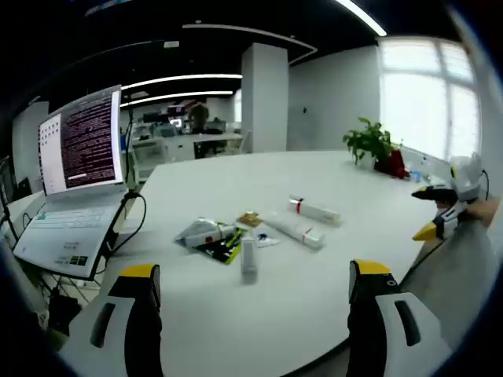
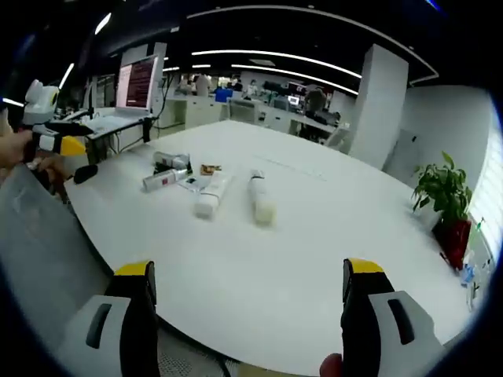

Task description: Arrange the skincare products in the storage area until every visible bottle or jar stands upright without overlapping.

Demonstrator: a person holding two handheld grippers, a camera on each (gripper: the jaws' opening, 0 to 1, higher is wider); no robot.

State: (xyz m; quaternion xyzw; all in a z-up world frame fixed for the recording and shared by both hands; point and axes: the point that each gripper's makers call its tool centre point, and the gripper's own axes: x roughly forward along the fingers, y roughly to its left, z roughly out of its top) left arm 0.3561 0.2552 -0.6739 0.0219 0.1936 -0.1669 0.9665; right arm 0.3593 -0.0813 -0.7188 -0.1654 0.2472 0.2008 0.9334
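Both the left gripper [image 1: 255, 287] and the right gripper [image 2: 247, 283] hang above the white table [image 2: 314, 251] with jaws spread wide, holding nothing. 2 white tubes [image 2: 214, 194] [image 2: 262, 201] lie flat mid-table beside a small bottle [image 2: 160, 180] and packets [image 1: 222, 245], near a laptop [image 1: 75, 173].

Smooth matt white table [image 1: 330, 283], glossy plastic tubes [image 1: 297, 228]

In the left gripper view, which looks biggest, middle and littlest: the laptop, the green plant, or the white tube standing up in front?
1. Laptop, by far the biggest.
2. Green plant.
3. White tube, the littlest.
The plant sits farther back than the tube, so it is probably bigger than it looks here.
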